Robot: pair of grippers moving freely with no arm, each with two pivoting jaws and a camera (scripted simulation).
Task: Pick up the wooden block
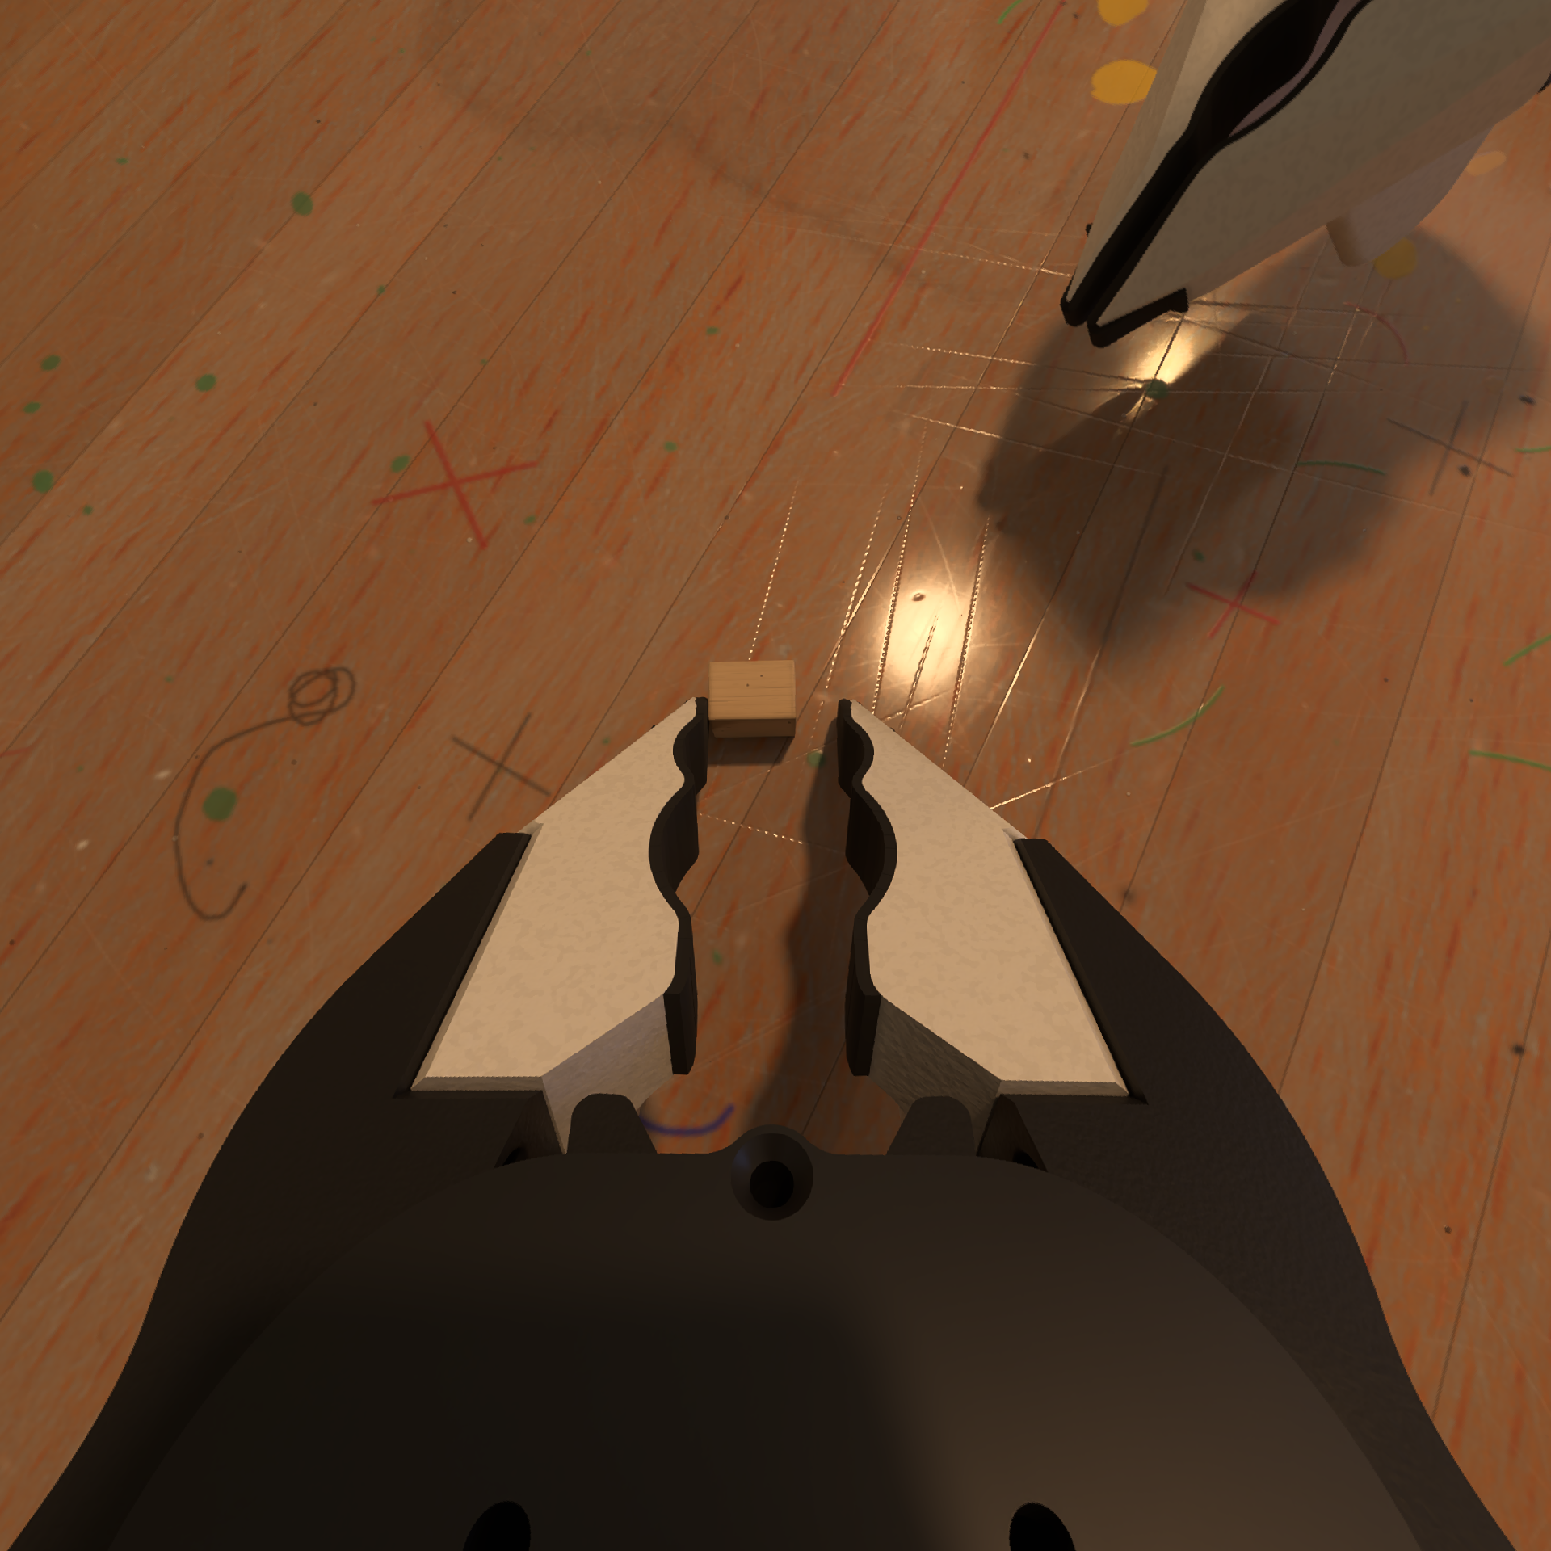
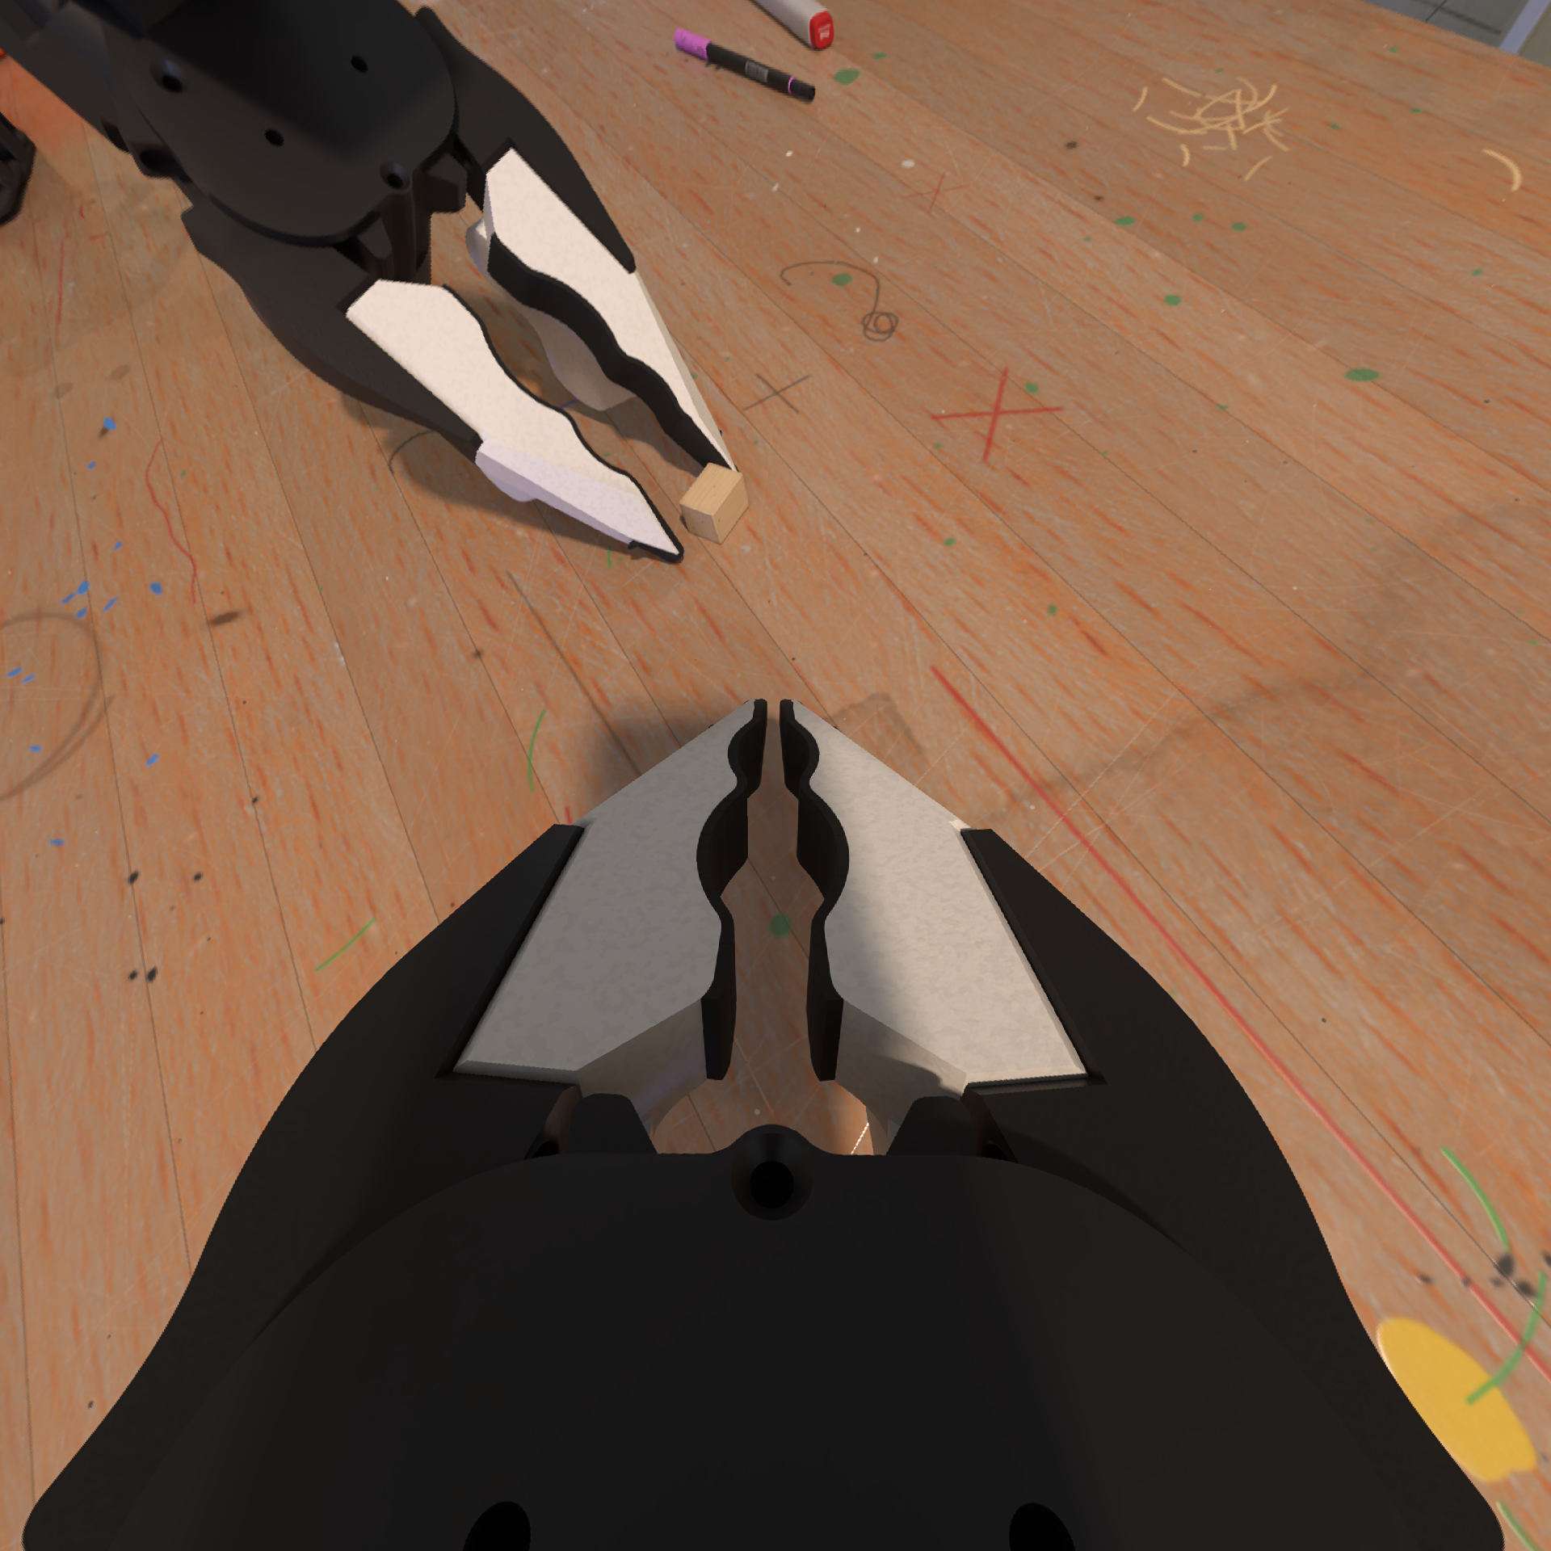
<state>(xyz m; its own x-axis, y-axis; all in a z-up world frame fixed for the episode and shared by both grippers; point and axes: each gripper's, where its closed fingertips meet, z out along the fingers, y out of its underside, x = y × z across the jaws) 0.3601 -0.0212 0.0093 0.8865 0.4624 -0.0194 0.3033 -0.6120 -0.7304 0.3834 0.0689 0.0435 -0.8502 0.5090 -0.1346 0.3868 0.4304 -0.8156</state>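
1. The block [image 1: 751, 695] sits on the tabletop [image 1: 336, 252], right at the tips of the left hand-held gripper [image 1: 770, 709]. It is not between the fingers yet, just past them.
2. The block looks closer to one finger [image 1: 587, 890] and seems to touch its tip. A push forward now could bump the block and slide it away.
3. If the fingers close too soon, they may only pinch a corner. Then the block could pop out or twist.
4. The left hand-held gripper is spread apart, a bit wider than the block, and holds nothing.
5. The right hand-held gripper [image 2: 773, 705] is squeezed almost together and empty. It is well away from the block [image 2: 713, 502].
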